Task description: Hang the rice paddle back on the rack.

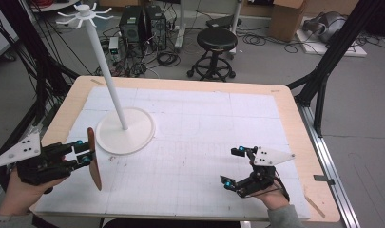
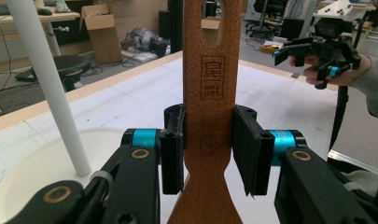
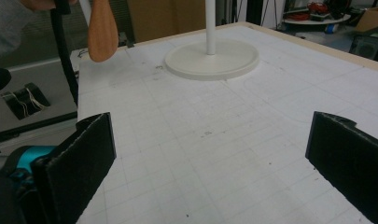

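Your left claw (image 2: pixel 207 149) pinches the flat reddish-brown wooden spatula (image 2: pixel 208 93) at its narrow stamped handle with the oval hole, holding it above the table (image 1: pixel 190 85) just beside the round white stand base (image 1: pixel 133 135), while your right claw (image 1: pixel 237 166) stands spread and empty.

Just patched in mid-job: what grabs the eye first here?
The left gripper at the table's near left, clamping a brown wooden spatula by its handle, clear of the mat. Right behind it stands a tall white hook stand on a round base. The right gripper sits near right, jaws wide open and empty.
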A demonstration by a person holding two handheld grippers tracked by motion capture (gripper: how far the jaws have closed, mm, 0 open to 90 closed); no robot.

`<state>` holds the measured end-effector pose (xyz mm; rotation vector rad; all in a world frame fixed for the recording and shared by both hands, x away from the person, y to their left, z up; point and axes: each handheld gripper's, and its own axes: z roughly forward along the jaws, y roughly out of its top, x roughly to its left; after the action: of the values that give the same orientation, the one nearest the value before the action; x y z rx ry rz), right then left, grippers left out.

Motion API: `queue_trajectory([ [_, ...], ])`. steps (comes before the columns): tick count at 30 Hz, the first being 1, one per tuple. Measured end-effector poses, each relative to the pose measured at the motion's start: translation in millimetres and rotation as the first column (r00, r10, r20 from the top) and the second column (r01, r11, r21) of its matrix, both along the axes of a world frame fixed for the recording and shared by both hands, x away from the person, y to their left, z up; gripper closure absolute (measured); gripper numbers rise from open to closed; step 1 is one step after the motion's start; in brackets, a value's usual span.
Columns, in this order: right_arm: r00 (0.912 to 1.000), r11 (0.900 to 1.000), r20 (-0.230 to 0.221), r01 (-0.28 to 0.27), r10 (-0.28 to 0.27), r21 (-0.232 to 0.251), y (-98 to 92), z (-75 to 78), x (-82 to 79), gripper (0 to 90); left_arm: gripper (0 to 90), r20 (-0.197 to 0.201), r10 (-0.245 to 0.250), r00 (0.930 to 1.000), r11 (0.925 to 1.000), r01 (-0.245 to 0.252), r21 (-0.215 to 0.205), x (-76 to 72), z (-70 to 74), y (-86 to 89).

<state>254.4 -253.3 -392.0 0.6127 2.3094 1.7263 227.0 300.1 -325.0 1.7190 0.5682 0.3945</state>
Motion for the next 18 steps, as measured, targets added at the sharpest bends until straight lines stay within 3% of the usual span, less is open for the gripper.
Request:
queue_trajectory([
  [3, 1.0000, 1.000, 0.000, 0.004, -0.004, -0.004, 0.1, -0.4, -0.4, 0.0, 65.4, -0.005, 0.022, 0.9997, 0.9998, -0.022, 0.001, 4.1, 1.2, 4.8],
  [8, 0.9999, 1.000, 0.000, 0.013, -0.013, -0.004, -0.7, 0.2, -4.1, 0.0, 65.4, -0.003, 0.025, 0.9997, 0.9989, -0.025, -0.039, 9.0, 4.9, 12.2],
  [9, 0.9999, 1.000, 0.007, 0.015, -0.015, -0.003, -0.8, 0.3, -4.2, 0.0, 65.4, -0.004, 0.016, 0.9999, 0.9975, -0.016, -0.068, 10.8, 7.5, 15.4],
  [15, 0.9999, 1.000, 0.008, 0.013, -0.013, 0.000, 0.6, 0.1, -4.2, 0.0, 65.5, -0.002, 0.055, 0.9985, 0.9940, -0.055, -0.095, 17.7, 14.2, 21.8],
  [16, 0.9999, 1.000, 0.006, 0.012, -0.012, -0.003, 0.7, -0.1, -3.9, 0.0, 65.5, -0.015, 0.038, 0.9992, 0.9915, -0.039, -0.124, 20.6, 17.4, 22.9],
  [18, 0.9999, 1.000, 0.000, 0.015, -0.015, -0.004, 0.2, -0.5, -3.4, 0.0, 65.5, -0.007, 0.037, 0.9993, 0.9935, -0.038, -0.107, 22.6, 22.3, 22.4],
])
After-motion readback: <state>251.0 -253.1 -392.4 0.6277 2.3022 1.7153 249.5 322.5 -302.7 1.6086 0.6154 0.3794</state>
